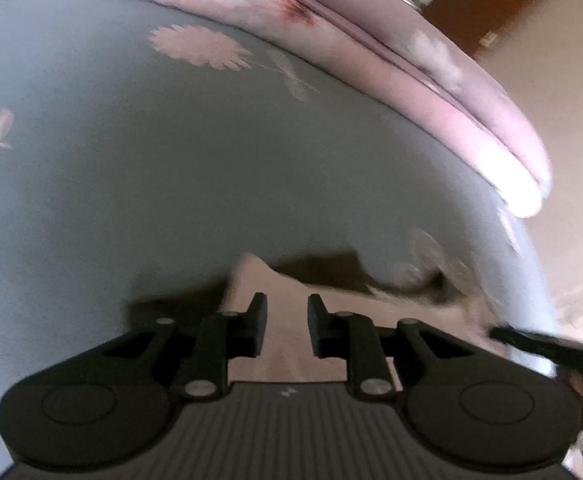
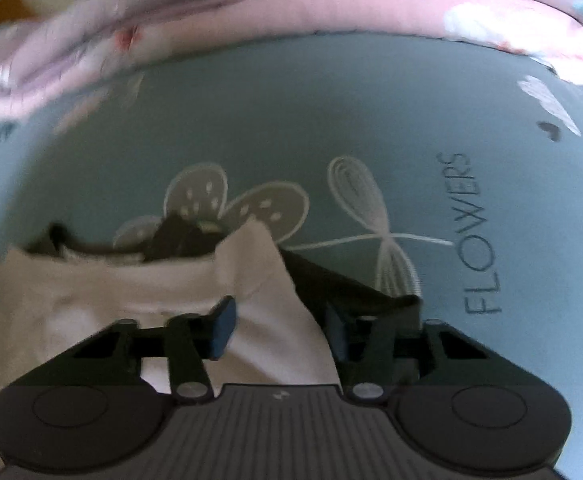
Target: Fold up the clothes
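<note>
A pale pink garment (image 1: 287, 280) lies on a grey-blue bed sheet (image 1: 171, 180) printed with flowers. My left gripper (image 1: 287, 320) points down at it. Its jaws stand a narrow gap apart, with smooth cloth showing between them and no visible pinch. In the right wrist view the same garment (image 2: 111, 292) spreads to the left, and one corner stands up over a dark shadow. My right gripper (image 2: 281, 324) is open wide, and that corner runs between its blue pads (image 2: 223, 324) without touching them.
A folded pink floral quilt (image 1: 371, 60) runs along the far side of the sheet (image 2: 331, 120), seen also as the quilt (image 2: 331, 4) in the right wrist view. The bed edge and pale floor (image 1: 571, 160) lie to the right, with a brown door (image 1: 491, 0) beyond.
</note>
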